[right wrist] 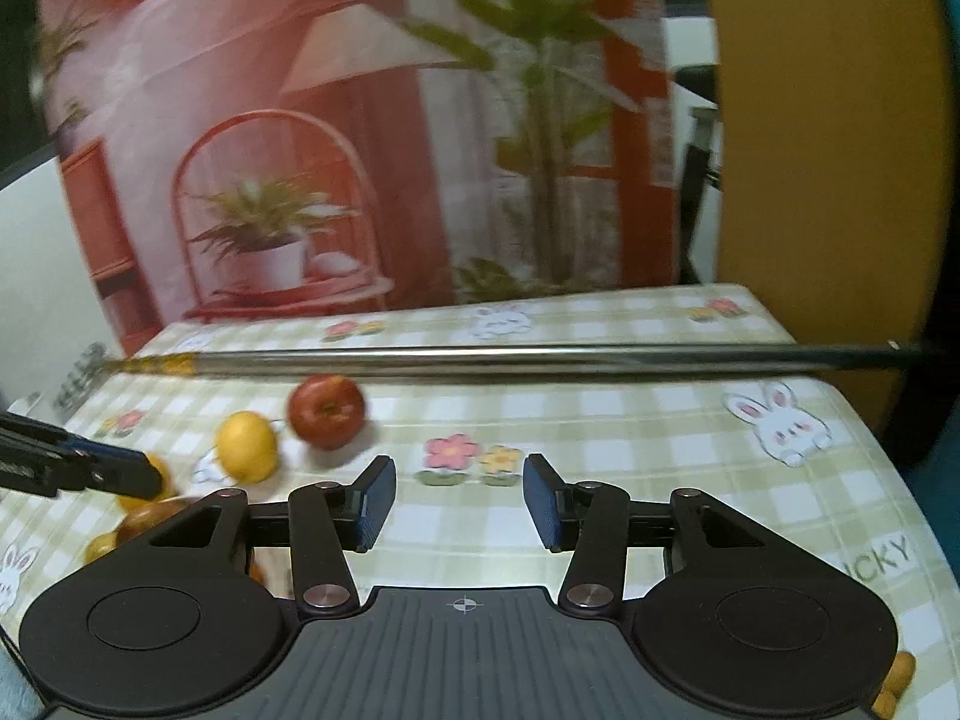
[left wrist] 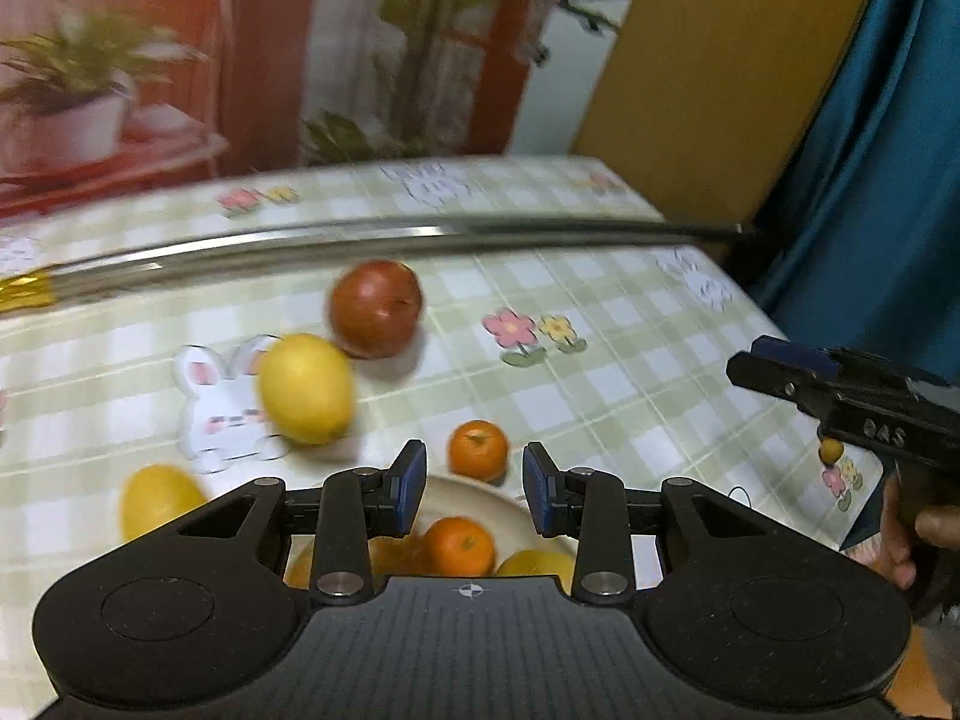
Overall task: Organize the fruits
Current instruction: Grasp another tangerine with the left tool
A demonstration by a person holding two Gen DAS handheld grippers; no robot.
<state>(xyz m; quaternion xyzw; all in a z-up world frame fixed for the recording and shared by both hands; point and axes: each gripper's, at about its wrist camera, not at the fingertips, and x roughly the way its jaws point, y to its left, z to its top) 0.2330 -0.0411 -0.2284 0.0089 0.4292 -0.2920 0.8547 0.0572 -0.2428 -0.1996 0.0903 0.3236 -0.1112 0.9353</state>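
The green-checked vinyl tablecloth carries loose fruit. A cream ceramic plate, near, gathers small oranges. Far left lie a red apple and yellow lemon, unsorted. Left gripper, jaws apart and empty, hovers above the plate; right gripper likewise spread, empty.

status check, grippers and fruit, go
Left gripper open, empty, over plate. Right gripper open, empty, over bare cloth. Apple and lemon loose on table. Metal rod lies beyond them.
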